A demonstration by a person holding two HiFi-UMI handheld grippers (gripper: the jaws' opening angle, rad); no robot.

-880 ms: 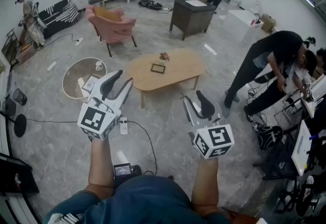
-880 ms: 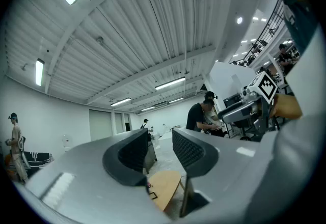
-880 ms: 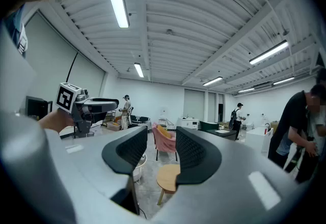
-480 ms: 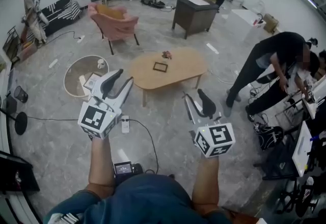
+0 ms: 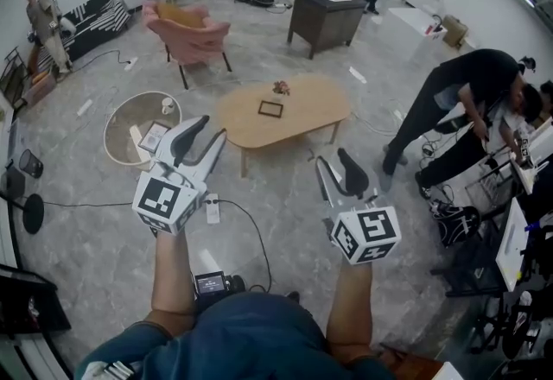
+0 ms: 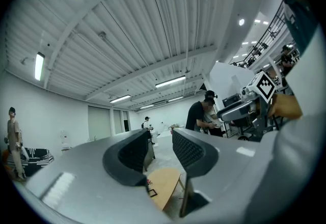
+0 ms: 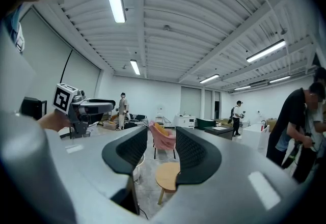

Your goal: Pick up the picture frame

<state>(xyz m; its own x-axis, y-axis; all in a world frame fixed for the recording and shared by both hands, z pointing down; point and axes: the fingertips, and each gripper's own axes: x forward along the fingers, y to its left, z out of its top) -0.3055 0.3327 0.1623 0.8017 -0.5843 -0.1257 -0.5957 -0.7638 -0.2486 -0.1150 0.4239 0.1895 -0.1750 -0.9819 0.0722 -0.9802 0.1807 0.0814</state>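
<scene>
Lying flat — dark rectangular picture frame

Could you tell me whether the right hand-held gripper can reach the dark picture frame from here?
Probably not yet: the right hand-held gripper, jaws open and empty, hangs well short of the small dark picture frame lying on the oval wooden table. Only grey floor lies between.
</scene>
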